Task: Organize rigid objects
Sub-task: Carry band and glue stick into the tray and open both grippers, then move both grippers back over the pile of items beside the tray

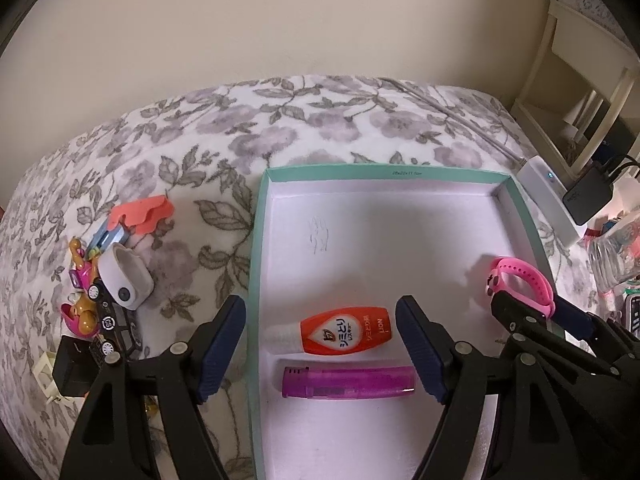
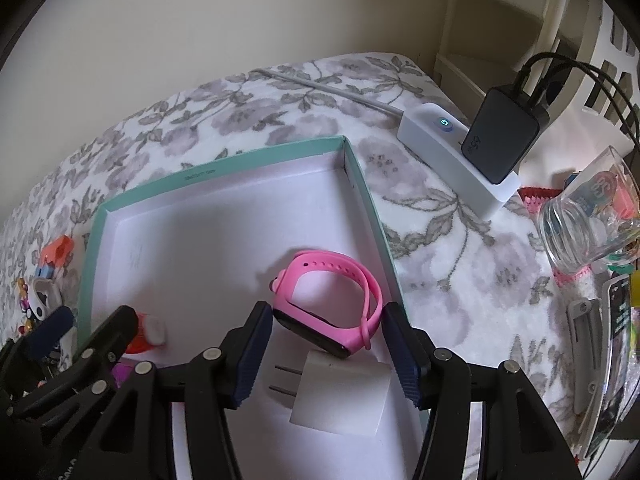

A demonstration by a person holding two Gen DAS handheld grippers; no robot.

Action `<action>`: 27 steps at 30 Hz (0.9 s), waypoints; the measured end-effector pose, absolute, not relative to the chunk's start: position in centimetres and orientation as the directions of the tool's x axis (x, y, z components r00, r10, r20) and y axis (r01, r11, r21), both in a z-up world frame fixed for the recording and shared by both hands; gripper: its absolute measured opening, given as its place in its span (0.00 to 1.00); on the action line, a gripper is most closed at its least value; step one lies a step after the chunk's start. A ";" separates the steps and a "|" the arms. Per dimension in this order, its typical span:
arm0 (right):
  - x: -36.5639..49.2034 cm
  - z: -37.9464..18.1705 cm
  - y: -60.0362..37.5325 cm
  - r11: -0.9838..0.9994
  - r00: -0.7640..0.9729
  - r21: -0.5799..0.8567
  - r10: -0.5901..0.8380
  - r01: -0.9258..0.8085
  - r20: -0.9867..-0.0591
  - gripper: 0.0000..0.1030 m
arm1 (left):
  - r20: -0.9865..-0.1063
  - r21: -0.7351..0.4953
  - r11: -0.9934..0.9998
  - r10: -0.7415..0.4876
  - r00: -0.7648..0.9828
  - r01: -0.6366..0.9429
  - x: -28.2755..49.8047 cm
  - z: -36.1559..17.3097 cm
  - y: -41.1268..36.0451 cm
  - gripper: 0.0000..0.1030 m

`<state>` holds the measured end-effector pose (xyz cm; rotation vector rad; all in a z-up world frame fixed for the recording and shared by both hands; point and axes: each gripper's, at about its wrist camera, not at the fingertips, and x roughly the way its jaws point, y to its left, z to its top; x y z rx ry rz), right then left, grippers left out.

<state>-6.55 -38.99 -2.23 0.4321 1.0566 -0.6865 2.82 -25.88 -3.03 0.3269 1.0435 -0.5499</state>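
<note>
Both tools hover over the teal-rimmed box (image 1: pixel 256 280) on the floral bed cover (image 1: pixel 320 120): the left gripper (image 1: pixel 320 344) has its jaws released, straddling the box's left wall above the orange bottle (image 1: pixel 344 332) and purple lighter (image 1: pixel 348 382). The right gripper (image 2: pixel 328 344) is spread too, jaws flanking the pink watch (image 2: pixel 328 304) without pressing it, a white plug (image 2: pixel 340 396) just nearer. Small toys (image 1: pixel 96 304) wait left of the box.

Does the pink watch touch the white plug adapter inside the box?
Cannot tell. In the right wrist view the pink watch overlaps the white plug adapter's upper edge, but no contact or gap shows plainly.
</note>
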 end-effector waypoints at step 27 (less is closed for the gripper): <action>-8.0 0.4 -35.1 0.750 0.365 0.011 -0.309 0.662 -0.878 0.77 | -0.888 -0.028 0.930 -0.191 0.418 0.366 4.2 -1.3 -18.5 0.92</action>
